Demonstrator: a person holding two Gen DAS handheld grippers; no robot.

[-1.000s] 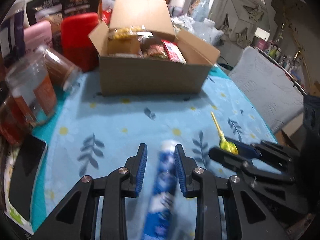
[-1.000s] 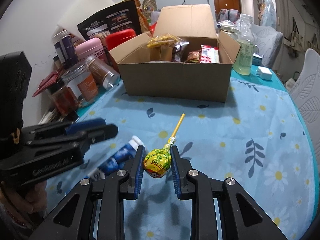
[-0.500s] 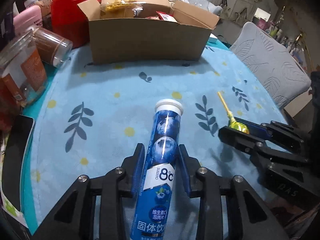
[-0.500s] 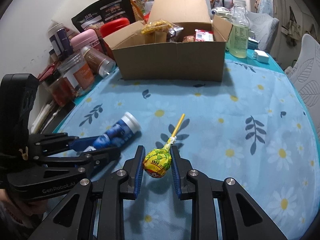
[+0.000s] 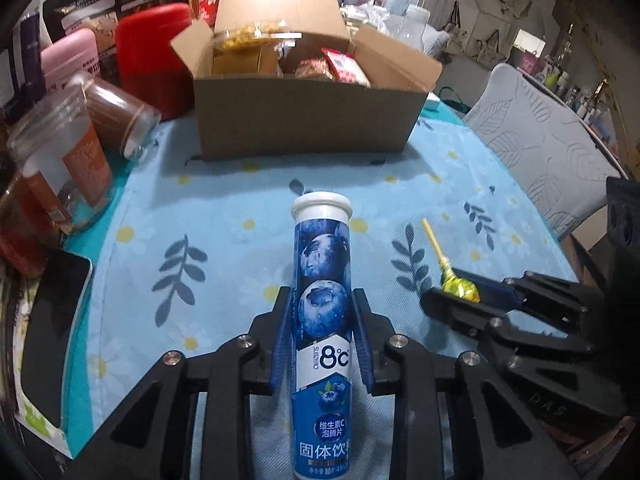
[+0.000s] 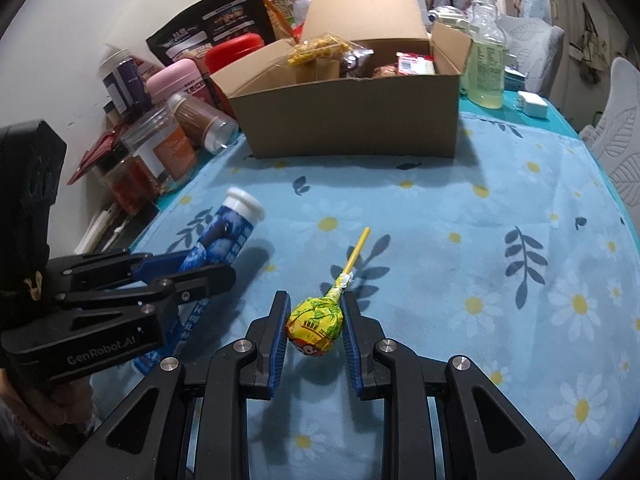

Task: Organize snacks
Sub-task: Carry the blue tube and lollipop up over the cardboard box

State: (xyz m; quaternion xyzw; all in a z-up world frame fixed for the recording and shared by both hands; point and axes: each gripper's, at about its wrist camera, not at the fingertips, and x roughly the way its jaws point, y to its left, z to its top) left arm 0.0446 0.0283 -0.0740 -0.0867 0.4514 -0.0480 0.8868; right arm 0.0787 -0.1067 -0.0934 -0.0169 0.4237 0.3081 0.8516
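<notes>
A blue tablet tube (image 5: 322, 248) with a white cap sits between the blue pads of my left gripper (image 5: 321, 294), whose jaws are closing on it. Its capped end points at the cardboard box (image 5: 304, 120). In the right wrist view the tube (image 6: 236, 232) juts up out of the left gripper (image 6: 192, 268) above the cloth. My right gripper (image 6: 314, 300) is shut on a yellow-green lollipop (image 6: 314, 326), stick pointing forward. The open box (image 6: 348, 120) holds several snack packets.
Jars and canisters (image 5: 60, 160) crowd the left side of the table. A dark phone (image 5: 52, 320) lies at the left edge. A clear bottle (image 6: 486, 68) and a white charger (image 6: 532, 104) stand right of the box. A grey chair (image 5: 540, 152) is at the right.
The tube now reaches farther forward between the left fingers, and its capped end has come up off the cloth. The lollipop stays held in the right gripper.
</notes>
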